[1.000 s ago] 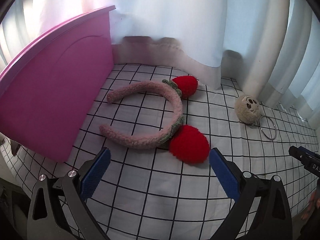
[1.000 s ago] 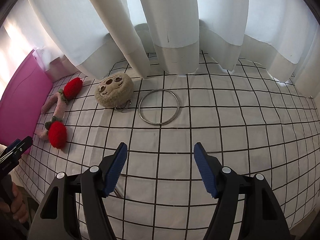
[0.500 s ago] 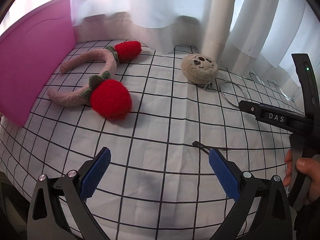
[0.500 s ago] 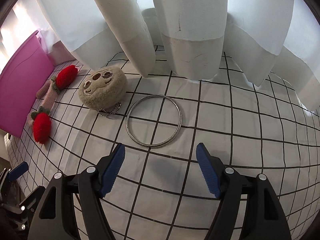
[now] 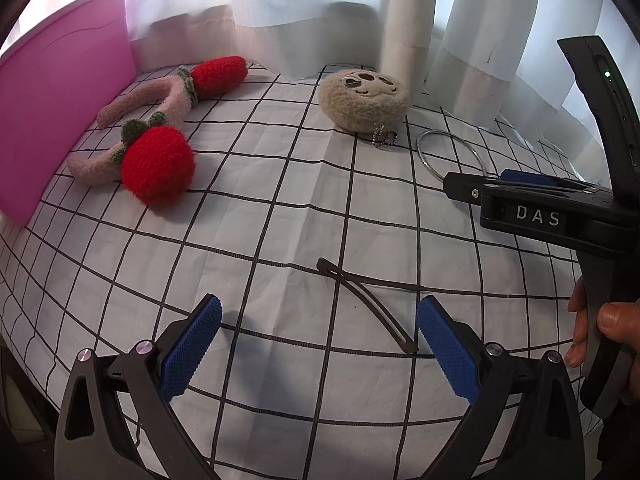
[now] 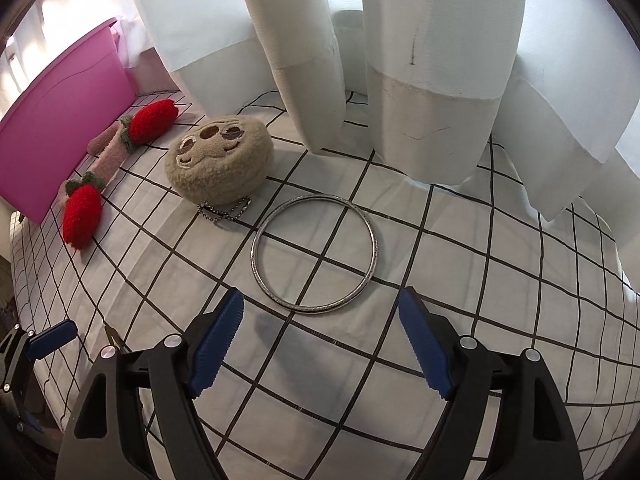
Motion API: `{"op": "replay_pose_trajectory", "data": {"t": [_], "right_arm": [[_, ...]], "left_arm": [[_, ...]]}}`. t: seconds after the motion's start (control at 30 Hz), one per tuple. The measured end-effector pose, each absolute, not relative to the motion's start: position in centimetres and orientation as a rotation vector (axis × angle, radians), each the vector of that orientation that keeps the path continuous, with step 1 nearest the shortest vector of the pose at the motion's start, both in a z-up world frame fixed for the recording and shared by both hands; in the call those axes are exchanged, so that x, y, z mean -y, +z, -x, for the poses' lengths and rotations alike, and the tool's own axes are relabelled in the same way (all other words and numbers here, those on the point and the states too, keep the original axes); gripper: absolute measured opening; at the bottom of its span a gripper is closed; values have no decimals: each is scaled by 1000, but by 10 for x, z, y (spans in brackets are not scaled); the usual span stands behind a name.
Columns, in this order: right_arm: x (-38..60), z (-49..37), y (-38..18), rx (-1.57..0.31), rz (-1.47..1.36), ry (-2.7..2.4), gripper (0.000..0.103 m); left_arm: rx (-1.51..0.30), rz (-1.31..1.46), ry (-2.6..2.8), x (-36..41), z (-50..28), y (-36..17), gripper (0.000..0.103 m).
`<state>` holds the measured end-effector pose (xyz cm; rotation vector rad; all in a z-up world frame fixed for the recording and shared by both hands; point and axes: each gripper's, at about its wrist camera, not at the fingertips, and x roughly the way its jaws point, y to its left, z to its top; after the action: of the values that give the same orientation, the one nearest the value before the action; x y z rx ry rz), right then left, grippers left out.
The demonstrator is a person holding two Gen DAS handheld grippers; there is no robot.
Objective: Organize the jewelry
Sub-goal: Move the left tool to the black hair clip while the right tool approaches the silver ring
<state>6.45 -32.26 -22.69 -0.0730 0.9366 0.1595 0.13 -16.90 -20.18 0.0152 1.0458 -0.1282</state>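
A thin dark hair clip (image 5: 366, 305) lies on the checked cloth just ahead of my open, empty left gripper (image 5: 318, 330), nearer its right finger. A silver bangle (image 6: 314, 253) lies flat just ahead of my open, empty right gripper (image 6: 320, 320); it also shows in the left wrist view (image 5: 448, 152). A beige plush keychain (image 6: 219, 160) with a ball chain sits left of the bangle. A pink headband with red strawberries (image 5: 154, 136) lies at the far left beside a pink bin (image 5: 52, 92). The right gripper (image 5: 532, 200) shows from the side in the left wrist view.
White curtains (image 6: 400, 60) hang along the back edge of the table and touch the cloth. The table's left edge drops off near the bin (image 6: 60, 120). The left gripper's fingertip (image 6: 52, 334) shows at the lower left of the right wrist view.
My left gripper has swung right, from the headband to the hair clip. My right gripper has moved forward and down towards the bangle. Both stayed open.
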Motion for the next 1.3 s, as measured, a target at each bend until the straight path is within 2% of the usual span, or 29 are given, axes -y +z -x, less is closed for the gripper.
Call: {"op": "replay_pose_trajectory", "data": {"t": [0.27,0.53,0.97,1.17,1.27,1.3], "right_arm": [[316,-73,-232,-905,170,164,83],[311,-92,-236,-893,182,166,94],[304,-100,-237,-897,188,183,93],[305,-94,-236,-895,190,188,90],[302,-86,-234,-879,204,206,77],[301,-84,-233,-873,208,211,73]], "left_arm": [[-1004,-59,-87,186,0,-209,97],[-971,-33,-35,197,1,-210,97],[-977,-20,-11,201,1,-209,96],[-953,-27,-35,204,7,-208,86],[-940,-39,-71,208,11,-206,72],[-936,-46,-88,210,13,-205,63]]}}
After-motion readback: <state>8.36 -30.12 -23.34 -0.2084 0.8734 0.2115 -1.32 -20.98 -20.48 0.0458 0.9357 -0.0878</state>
